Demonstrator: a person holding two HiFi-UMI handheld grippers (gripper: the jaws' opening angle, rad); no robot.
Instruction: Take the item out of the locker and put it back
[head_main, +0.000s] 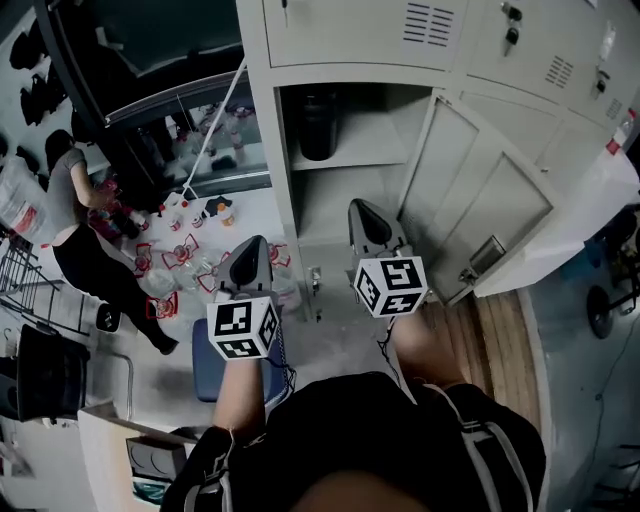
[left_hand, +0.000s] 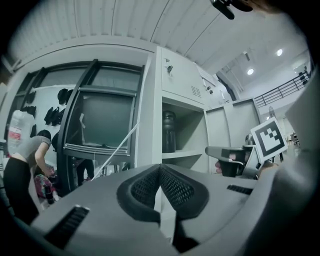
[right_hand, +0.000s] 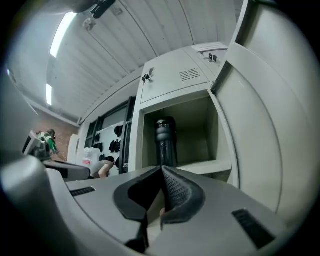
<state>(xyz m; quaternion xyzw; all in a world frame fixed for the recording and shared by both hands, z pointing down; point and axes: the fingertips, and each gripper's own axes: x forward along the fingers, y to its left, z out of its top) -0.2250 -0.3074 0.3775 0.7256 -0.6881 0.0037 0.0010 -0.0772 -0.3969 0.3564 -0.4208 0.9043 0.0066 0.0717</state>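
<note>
A dark bottle (head_main: 318, 125) stands upright on the upper shelf of the open white locker (head_main: 290, 190). It also shows in the left gripper view as the bottle (left_hand: 169, 132) and in the right gripper view as the bottle (right_hand: 165, 142), straight ahead. My right gripper (head_main: 363, 212) is held in front of the open compartment, below the shelf and short of the bottle; its jaws (right_hand: 162, 171) are shut with nothing between them. My left gripper (head_main: 249, 248) hangs to the left of the locker, outside it, its jaws (left_hand: 160, 169) shut and empty.
The locker door (head_main: 485, 205) swings open to the right. A person (head_main: 75, 205) bends over several bottles on the floor at the left. A blue seat (head_main: 207, 365) sits under my left hand. A cardboard box (head_main: 150, 455) lies at the bottom left.
</note>
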